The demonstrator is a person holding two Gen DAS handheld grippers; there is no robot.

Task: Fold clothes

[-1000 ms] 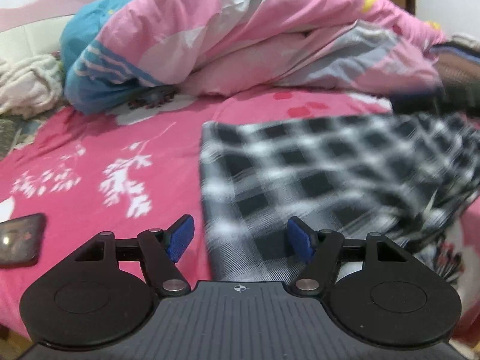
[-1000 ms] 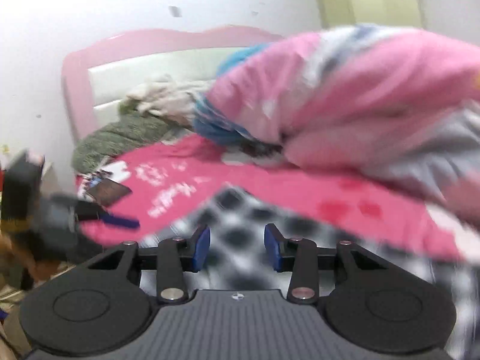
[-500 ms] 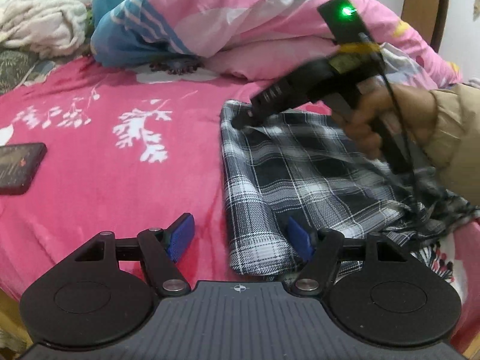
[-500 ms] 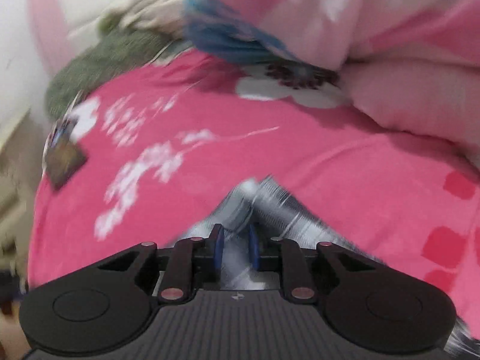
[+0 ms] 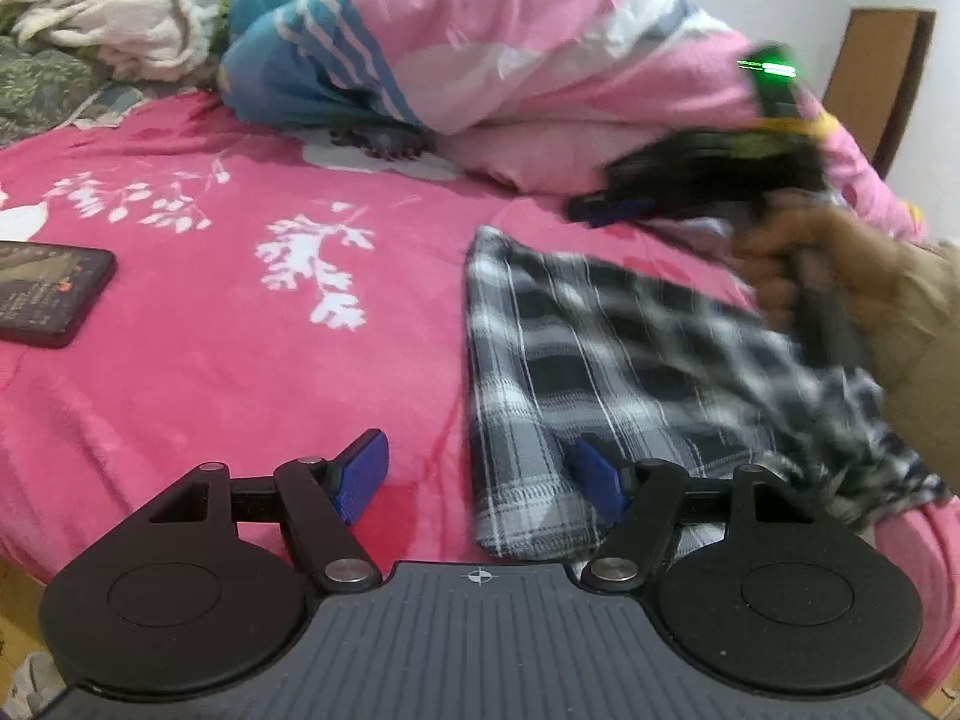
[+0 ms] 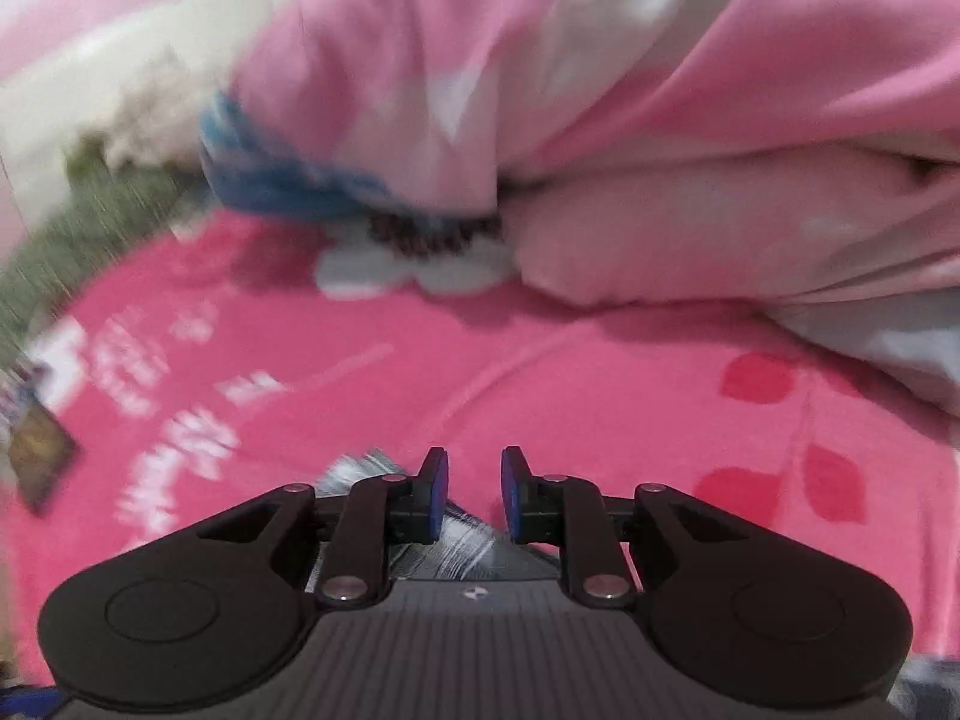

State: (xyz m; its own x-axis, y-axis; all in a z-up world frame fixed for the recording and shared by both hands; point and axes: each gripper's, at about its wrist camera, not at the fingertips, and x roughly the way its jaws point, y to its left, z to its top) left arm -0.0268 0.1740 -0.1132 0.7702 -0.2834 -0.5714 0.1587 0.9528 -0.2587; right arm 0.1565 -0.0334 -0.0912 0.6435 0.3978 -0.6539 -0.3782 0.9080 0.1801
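**Folding the plaid piece: get both corners pinned before you pull**

The black-and-white checked garment (image 5: 600, 372) is lying on the pink bedspread (image 5: 240, 360), at the near right part of the bed, already doubled over along its left edge, with the far right side bunched and blurry. A folded pink duvet (image 5: 510, 60) sits well behind it, and a phone (image 5: 48, 291) lies off to the left, well apart from the cloth.

The left gripper (image 5: 480, 474) has its jaws spread wide, straddling the near left corner of the fabric. One blue pad sits over the plaid, the other over bare bedspread, and neither looks to be pressing, so nothing is held there yet.

The right gripper (image 6: 474, 492) is up by the far corner. Its jaws are narrow and opening a touch, with only bedspread visible in the gap; the plaid shows below the pads. From the left wrist view it's too smeared to tell more.

My take: the next fold wants both corners gripped cleanly. Slide the left one further in so both pads bracket the edge, close, then lift evenly. Grab only one layer and the doubled edge will probably peel apart.
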